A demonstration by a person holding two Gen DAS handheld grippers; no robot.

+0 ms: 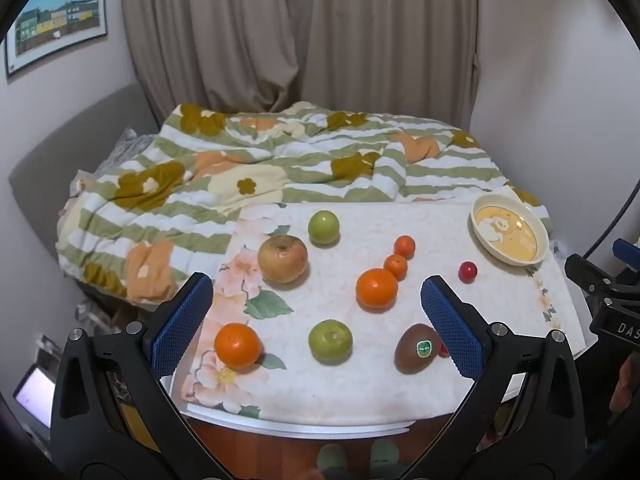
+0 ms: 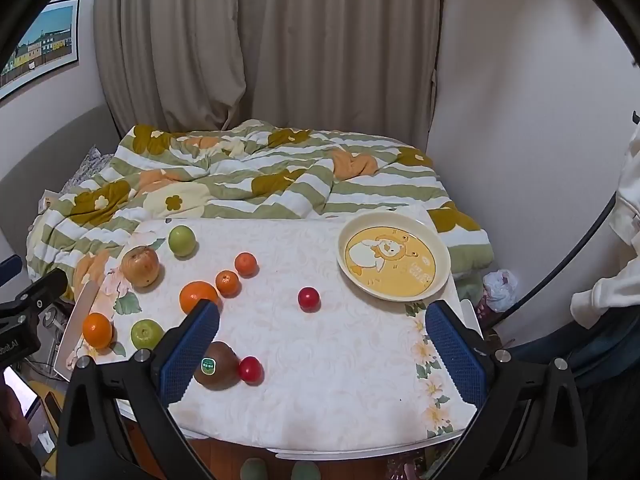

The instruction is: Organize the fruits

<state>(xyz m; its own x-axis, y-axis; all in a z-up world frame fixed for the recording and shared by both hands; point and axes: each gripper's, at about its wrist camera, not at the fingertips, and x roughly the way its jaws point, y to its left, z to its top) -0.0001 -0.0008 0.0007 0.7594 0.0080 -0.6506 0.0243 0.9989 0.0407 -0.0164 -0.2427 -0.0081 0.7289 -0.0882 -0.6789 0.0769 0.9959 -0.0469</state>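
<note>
Fruit lies spread on a white floral tablecloth (image 1: 320, 380) (image 2: 340, 360). A yellowish apple (image 1: 282, 258) (image 2: 140, 267), two green fruits (image 1: 323, 227) (image 1: 330, 340) (image 2: 182, 241) (image 2: 147, 334), two big oranges (image 1: 376, 288) (image 1: 237, 345) (image 2: 198, 296) (image 2: 97, 330), two small mandarins (image 1: 404, 246) (image 1: 395, 267) (image 2: 245, 263) (image 2: 227, 282), a brown kiwi with a sticker (image 1: 418, 348) (image 2: 217, 365) and two small red fruits (image 1: 467, 271) (image 2: 309, 298) (image 2: 250, 369) are there. A cream plate with a yellow cartoon (image 1: 538, 236) (image 2: 440, 248) stands empty at the far right. My left gripper (image 1: 316, 300) and right gripper (image 2: 322, 328) hover open above the near table edge, holding nothing.
A bed with a green striped flowered quilt (image 1: 260, 168) (image 2: 240, 168) lies right behind the table, with curtains (image 2: 280, 40) beyond. The other gripper's black body shows at the right edge in the left wrist view (image 1: 608, 304) and at the left edge in the right wrist view (image 2: 24, 320). A lit phone screen (image 1: 36, 396) lies low left.
</note>
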